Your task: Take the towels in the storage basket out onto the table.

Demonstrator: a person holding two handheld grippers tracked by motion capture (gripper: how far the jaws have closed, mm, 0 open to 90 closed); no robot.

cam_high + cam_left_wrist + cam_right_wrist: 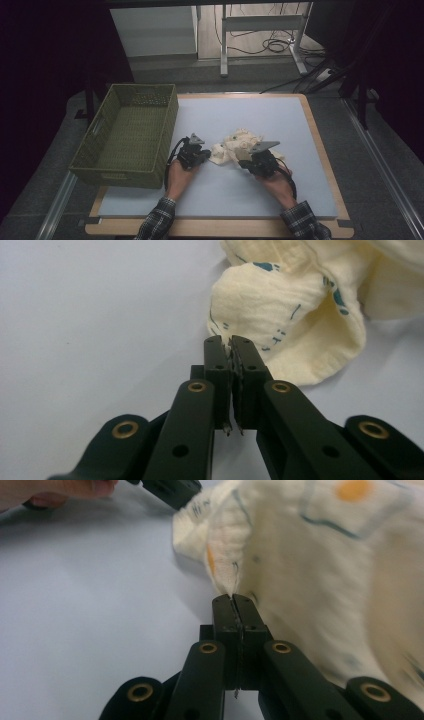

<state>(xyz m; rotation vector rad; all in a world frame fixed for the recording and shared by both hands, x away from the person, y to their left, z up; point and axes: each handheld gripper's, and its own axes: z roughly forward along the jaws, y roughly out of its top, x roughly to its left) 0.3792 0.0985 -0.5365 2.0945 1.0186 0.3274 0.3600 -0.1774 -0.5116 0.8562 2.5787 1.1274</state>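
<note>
On desk (280, 200): bare surface open toward near and far edges. Green basket (127, 137) at left edge. Crumpled cream cloth (239, 145) mid-desk, folds hiding its outline. Left gripper (229, 347) and right gripper (233, 600): jaws closed, each pinching a cloth edge.

A lab-like workroom: a padded surface (250, 200) on a wooden board, metal desk legs (223, 45), loose cables (275, 45) on the floor behind.
</note>
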